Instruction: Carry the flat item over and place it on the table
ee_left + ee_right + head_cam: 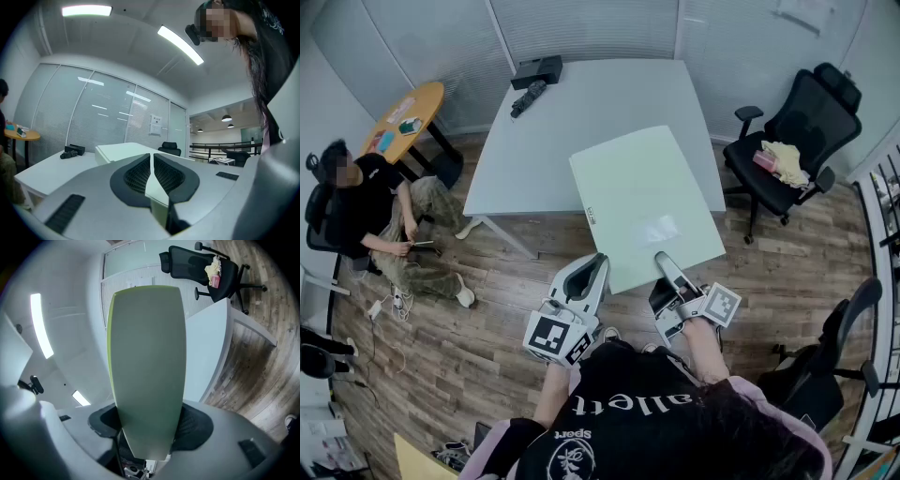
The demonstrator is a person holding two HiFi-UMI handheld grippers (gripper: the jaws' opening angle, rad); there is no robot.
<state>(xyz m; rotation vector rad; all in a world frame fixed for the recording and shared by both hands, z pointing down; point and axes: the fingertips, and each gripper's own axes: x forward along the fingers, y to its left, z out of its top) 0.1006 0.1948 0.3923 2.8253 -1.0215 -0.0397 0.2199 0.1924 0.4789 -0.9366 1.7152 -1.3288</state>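
Note:
The flat item is a pale green board (642,206), held level above the near right part of the white table (544,122). My left gripper (598,264) is shut on the board's near edge at its left corner. My right gripper (664,262) is shut on the same edge further right. In the left gripper view the thin board edge (157,187) is pinched between the dark pads (136,176), and the board (123,151) stretches away toward the table. In the right gripper view the board (147,362) fills the middle and runs down between the jaws.
Black devices (534,80) lie at the table's far edge. A black office chair (797,131) with cloth on its seat stands to the right, another chair (834,356) near right. A person (375,216) sits at the left beside a small round wooden table (403,117).

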